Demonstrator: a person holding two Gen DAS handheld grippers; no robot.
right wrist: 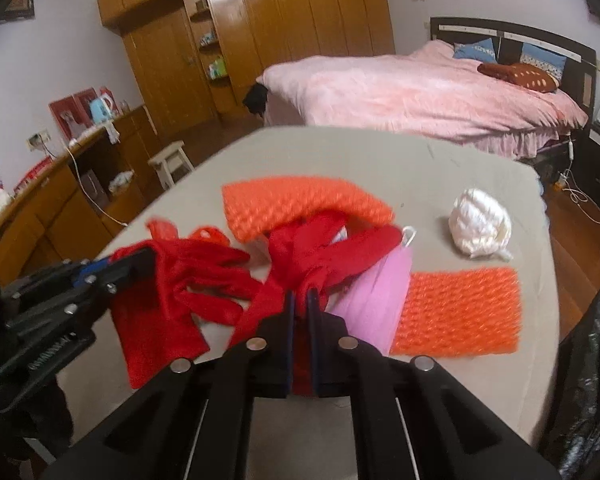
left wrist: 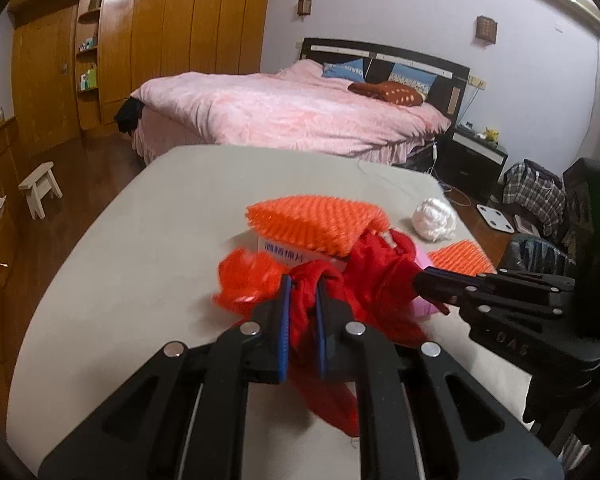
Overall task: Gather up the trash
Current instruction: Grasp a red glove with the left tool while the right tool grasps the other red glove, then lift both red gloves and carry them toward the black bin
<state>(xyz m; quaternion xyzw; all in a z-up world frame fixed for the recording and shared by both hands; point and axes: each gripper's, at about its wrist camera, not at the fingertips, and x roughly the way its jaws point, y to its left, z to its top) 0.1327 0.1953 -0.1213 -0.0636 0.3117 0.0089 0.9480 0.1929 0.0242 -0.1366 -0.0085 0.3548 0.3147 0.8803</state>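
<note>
A crumpled red plastic bag point(left wrist: 380, 280) point(right wrist: 204, 280) lies spread over the grey table point(left wrist: 140, 260). My left gripper point(left wrist: 302, 284) is shut on one bunched strip of it. My right gripper point(right wrist: 300, 296) is shut on another strip. In the left wrist view the right gripper point(left wrist: 420, 278) enters from the right; in the right wrist view the left gripper point(right wrist: 136, 260) enters from the left. A pink face mask point(right wrist: 376, 304) lies partly under the bag. An orange foam net point(left wrist: 312, 220) point(right wrist: 300, 200) rests on a small white box point(left wrist: 296, 254).
A second orange foam net point(right wrist: 460, 308) lies flat at the right, and a white crumpled wad point(right wrist: 482, 228) sits beyond it. A black trash bag point(right wrist: 580, 360) hangs off the table's right edge. Behind stand a pink bed point(left wrist: 292, 112), a wardrobe and a small stool point(left wrist: 40, 188).
</note>
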